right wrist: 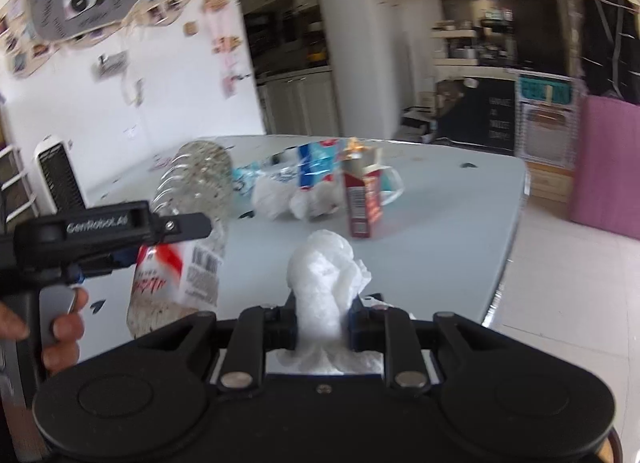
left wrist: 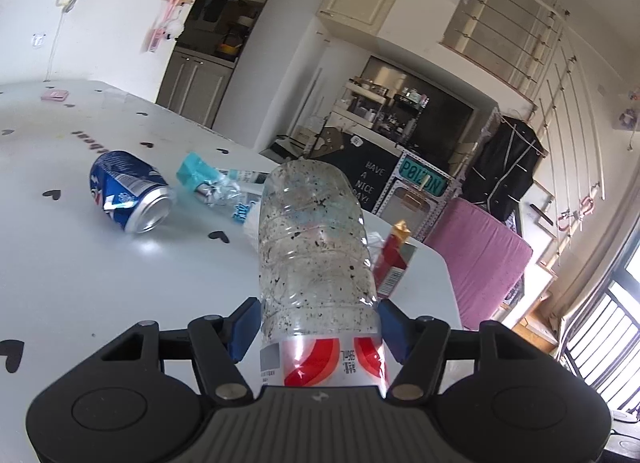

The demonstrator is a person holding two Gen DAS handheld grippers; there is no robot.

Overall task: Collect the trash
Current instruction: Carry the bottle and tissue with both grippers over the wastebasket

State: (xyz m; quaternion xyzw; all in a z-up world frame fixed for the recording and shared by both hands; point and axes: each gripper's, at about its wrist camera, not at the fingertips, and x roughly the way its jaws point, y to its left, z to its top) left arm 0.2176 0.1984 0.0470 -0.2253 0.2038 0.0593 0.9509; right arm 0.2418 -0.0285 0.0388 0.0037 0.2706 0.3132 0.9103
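Observation:
My left gripper is shut on a clear plastic bottle speckled with dark bits, bearing a red and white label, held above the white table. The right wrist view shows the same bottle at the left in the left gripper, with a hand on its handle. My right gripper is shut on a crumpled white tissue. On the table lie a dented blue can, a teal and clear wrapper, a red cigarette box and white crumpled plastic.
The table's far edge runs in front of a pink covered block and a black sign board. White tiled floor lies to the right of the table. A white fan heater stands at the left by the wall.

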